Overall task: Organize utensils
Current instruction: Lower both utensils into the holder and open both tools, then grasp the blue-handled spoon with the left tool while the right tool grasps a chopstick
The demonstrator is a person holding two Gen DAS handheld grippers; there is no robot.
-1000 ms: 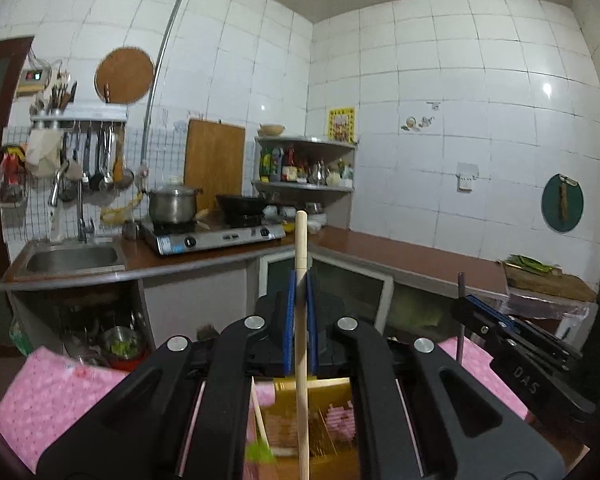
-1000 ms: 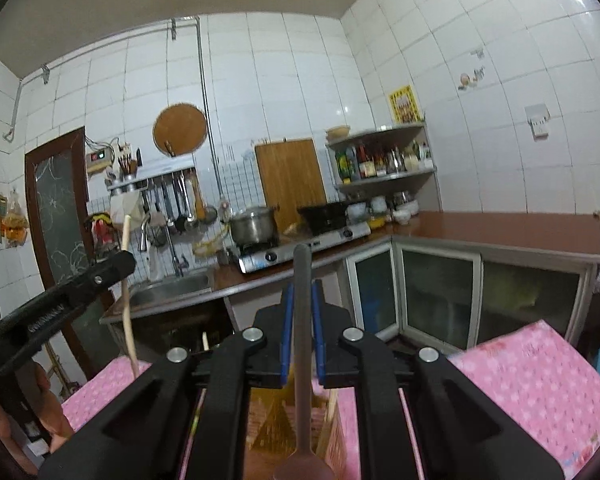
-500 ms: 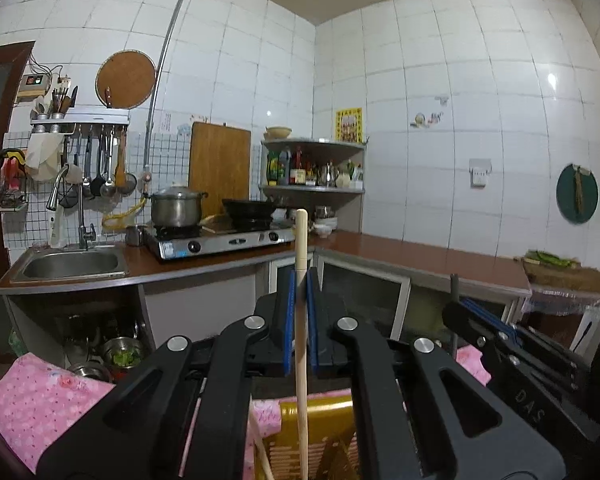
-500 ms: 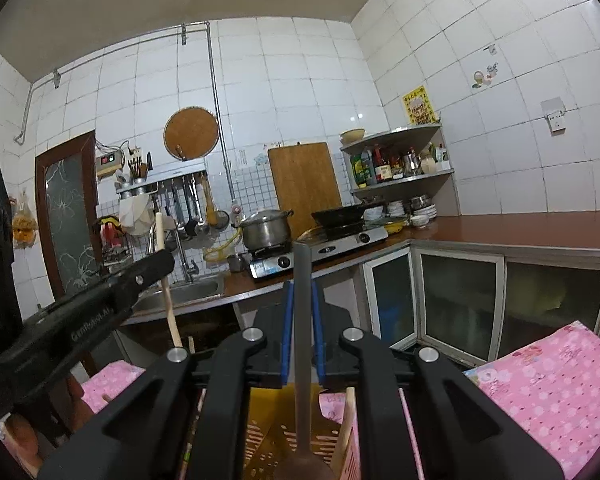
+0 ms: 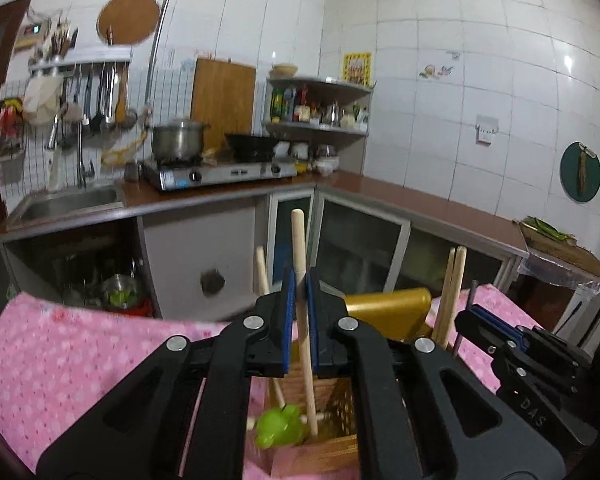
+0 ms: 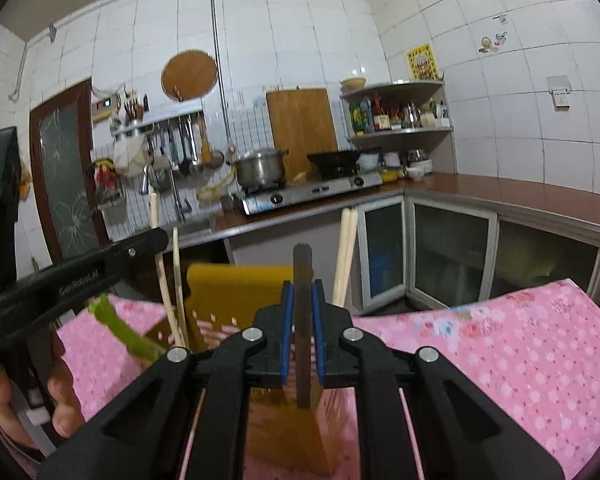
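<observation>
utensils: left gripper (image 5: 299,304) pinches wooden stick (image 5: 302,280); right gripper (image 6: 302,312) pinches dark handle (image 6: 302,304), its head seemingly hidden.

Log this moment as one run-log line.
left gripper: shut on wooden stick | right gripper: shut on dark handle | both over yellow holder | holder contains chopsticks | step: inserting

Yellow slotted plastic utensil holder (image 5: 388,312) standing on pink floral-cloth table (image 5: 60,364), directly below both grippers. Left gripper (image 5: 300,316) to the left of right gripper (image 5: 500,344), each over the holder. Pale wooden stick (image 5: 300,264) between left jaws, lower end inside holder beside green plastic utensil (image 5: 278,426). Dark flat metal handle (image 6: 302,320) between right jaws, reaching down into holder. Pair of wooden chopsticks (image 6: 346,256) upright in holder's far right. Brown kitchen counter (image 5: 420,204) behind table.
</observation>
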